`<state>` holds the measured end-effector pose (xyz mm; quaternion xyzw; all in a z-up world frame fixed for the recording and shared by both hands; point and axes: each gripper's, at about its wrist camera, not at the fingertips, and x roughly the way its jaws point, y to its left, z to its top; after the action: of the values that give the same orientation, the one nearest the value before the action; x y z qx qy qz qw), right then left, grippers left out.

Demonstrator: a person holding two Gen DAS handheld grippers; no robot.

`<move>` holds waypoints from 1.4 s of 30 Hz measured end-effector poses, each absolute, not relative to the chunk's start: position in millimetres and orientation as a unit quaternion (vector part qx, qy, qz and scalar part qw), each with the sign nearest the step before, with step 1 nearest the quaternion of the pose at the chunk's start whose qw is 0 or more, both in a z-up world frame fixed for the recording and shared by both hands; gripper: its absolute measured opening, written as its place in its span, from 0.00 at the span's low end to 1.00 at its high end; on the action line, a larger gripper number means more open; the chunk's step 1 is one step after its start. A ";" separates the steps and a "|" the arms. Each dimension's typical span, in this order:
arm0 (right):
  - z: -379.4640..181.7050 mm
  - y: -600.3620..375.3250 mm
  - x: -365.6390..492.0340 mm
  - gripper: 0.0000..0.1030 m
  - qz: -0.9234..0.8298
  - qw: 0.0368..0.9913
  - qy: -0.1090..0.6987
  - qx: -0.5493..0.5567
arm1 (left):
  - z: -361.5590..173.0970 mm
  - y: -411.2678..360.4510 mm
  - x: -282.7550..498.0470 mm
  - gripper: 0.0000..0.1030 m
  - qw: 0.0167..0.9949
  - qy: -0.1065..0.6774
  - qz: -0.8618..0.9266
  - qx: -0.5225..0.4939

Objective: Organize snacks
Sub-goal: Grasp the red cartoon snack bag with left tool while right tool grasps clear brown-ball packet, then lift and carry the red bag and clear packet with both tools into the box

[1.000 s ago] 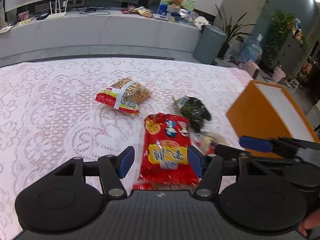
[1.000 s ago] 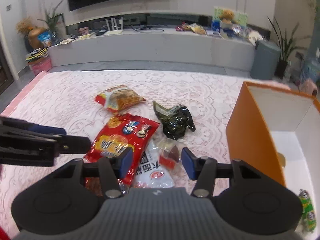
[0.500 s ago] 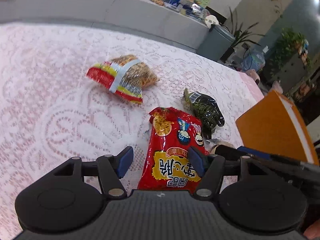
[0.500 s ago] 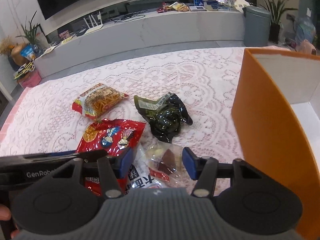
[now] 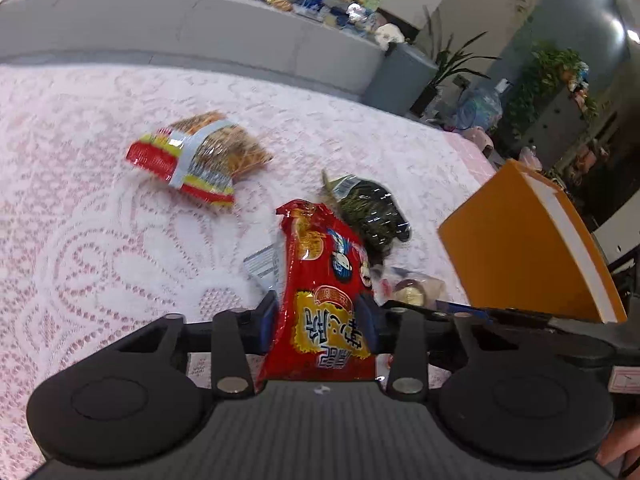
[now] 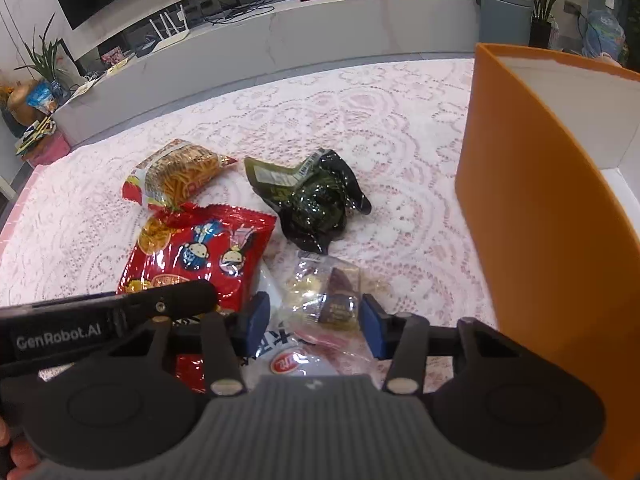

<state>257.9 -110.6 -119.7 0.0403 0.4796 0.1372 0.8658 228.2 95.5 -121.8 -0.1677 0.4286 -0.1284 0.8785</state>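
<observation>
While straddling the red snack bag (image 5: 324, 300) at lower centre, left gripper (image 5: 320, 320) closing narrowly on it; right gripper (image 6: 314, 320) gaping wide over clear packets (image 6: 324, 296); 5 snacks remaining outside orange box (image 6: 532, 200), right.

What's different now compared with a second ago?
The left hand-held gripper closed its fingers on the red snack bag, which now tilts up. The right hand-held gripper moved in around the clear candy packet, still open. The noodle bag, dark green packet and orange box stayed put.
</observation>
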 end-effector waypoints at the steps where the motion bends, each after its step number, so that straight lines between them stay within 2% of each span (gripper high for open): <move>1: -119.0 -110.3 257.3 0.44 0.139 0.866 0.478 0.039 | -118.6 95.2 226.7 0.33 0.879 0.424 -0.134 -0.169; 8: -110.4 -103.4 251.3 0.39 0.161 0.872 0.462 0.021 | -100.6 94.3 216.3 0.24 0.887 0.401 -0.145 -0.177; 15: -109.1 -99.2 248.0 0.38 0.178 0.870 0.460 0.014 | -97.9 90.4 217.8 0.24 0.881 0.421 -0.147 -0.157; 19: -109.6 -93.5 245.1 0.38 0.184 0.871 0.455 -0.007 | -108.0 90.4 225.6 0.32 0.876 0.437 -0.130 -0.158; 22: -110.7 -91.7 243.5 0.38 0.185 0.872 0.453 -0.014 | -118.4 92.7 230.3 0.33 0.871 0.444 -0.124 -0.171; 28: -111.3 -91.6 243.9 0.38 0.185 0.872 0.453 -0.012 | -121.3 94.8 228.8 0.33 0.872 0.438 -0.127 -0.179; 32: -112.1 -91.3 242.0 0.38 0.186 0.877 0.443 -0.016 | -117.6 94.3 223.6 0.30 0.877 0.428 -0.128 -0.177; 42: -85.2 -110.7 215.0 0.35 0.215 0.885 0.413 0.016 | -84.3 100.4 185.4 0.27 0.890 0.402 -0.111 -0.183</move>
<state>215.0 -110.7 -85.2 0.0161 0.4133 0.2152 0.8847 185.4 100.4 -84.3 -0.1834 0.4017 -0.1105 0.8904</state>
